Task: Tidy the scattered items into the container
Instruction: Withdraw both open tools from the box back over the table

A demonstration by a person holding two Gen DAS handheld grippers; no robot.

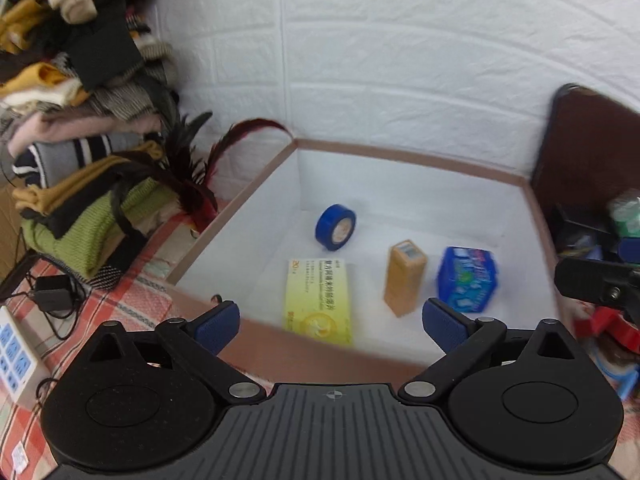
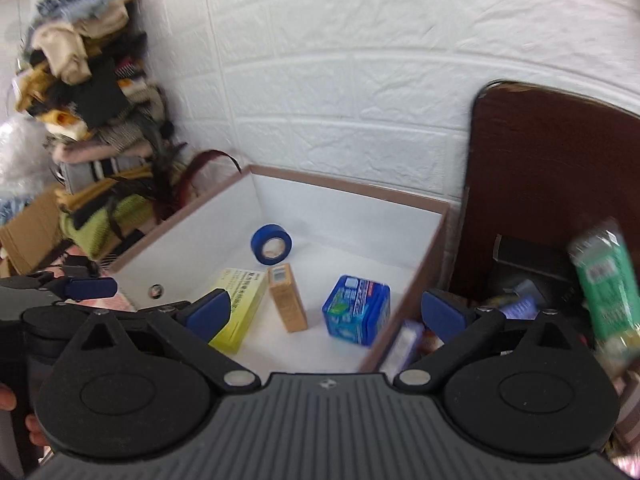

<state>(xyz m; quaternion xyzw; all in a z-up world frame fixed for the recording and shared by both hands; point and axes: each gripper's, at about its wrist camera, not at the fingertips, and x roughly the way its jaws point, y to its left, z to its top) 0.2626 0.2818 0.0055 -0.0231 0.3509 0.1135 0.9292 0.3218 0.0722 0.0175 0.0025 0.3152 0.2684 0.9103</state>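
A white box with a brown rim (image 1: 240, 196) (image 2: 420, 268) holds a blue tape roll (image 1: 335, 226) (image 2: 272, 244), a yellow-green medicine carton (image 1: 320, 300) (image 2: 240, 312), an orange carton (image 1: 405, 276) (image 2: 287, 300) and a blue packet (image 1: 467, 278) (image 2: 357, 315). My left gripper (image 1: 331, 320) is open and empty above the box's near rim. My right gripper (image 2: 326, 314) is open and empty above the box's near right side. The left gripper's blue finger (image 2: 86, 287) shows at the left of the right wrist view.
A pile of folded clothes (image 1: 80, 128) (image 2: 96, 120) with dark feathers (image 1: 200, 168) stands left of the box. A power strip (image 1: 16, 356) and charger (image 1: 52, 298) lie on the checked cloth. Right of the box, a dark brown board (image 2: 552, 184), a green packet (image 2: 608, 284) and small items (image 1: 612, 320).
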